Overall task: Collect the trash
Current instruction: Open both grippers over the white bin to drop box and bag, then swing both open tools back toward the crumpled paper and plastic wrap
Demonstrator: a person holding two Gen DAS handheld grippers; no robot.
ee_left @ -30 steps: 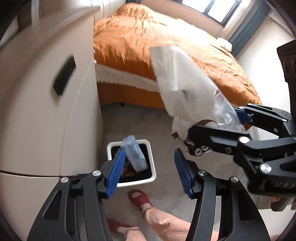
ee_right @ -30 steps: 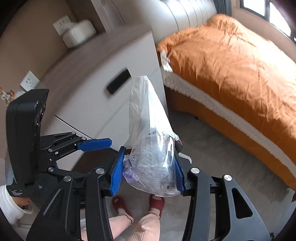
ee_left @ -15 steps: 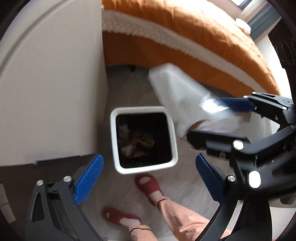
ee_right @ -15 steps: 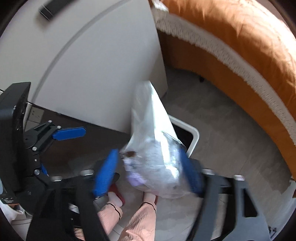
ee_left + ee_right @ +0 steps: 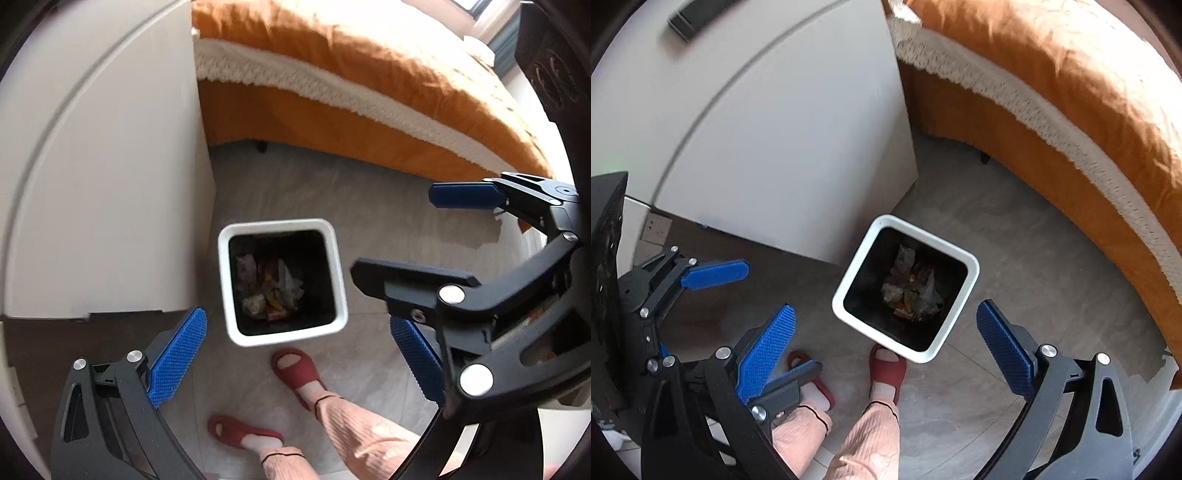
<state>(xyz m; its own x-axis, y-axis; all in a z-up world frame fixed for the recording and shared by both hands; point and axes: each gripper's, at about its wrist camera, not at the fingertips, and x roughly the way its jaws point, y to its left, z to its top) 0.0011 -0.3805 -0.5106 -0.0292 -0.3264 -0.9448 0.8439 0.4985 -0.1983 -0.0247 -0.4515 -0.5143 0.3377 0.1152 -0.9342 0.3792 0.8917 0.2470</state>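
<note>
In the middle of both wrist views, on the grey tiled floor (image 5: 295,192), stands a white square trash bin (image 5: 338,280) with a dark inside; crumpled wrappers and clear plastic, the trash (image 5: 271,291), lie at its bottom. The left gripper (image 5: 295,354) points steeply down over the bin, its jaws spread wide with nothing between them. The right gripper (image 5: 886,350) does the same, and its jaws have just been opening; they stand wide apart and empty too, the bin's rim showing between the blue pads. In the left wrist view the right gripper enters from the right edge, beside the bin. In the right wrist view the left gripper sits at the lower left. Below the bin, near the bottom of each frame, a person's feet in red slippers (image 5: 297,369) and pink trouser legs (image 5: 868,443) show, one slipper just beside the bin. A white cabinet (image 5: 103,184) fills the upper left; a bed with an orange cover (image 5: 369,66) crosses the upper right.
</note>
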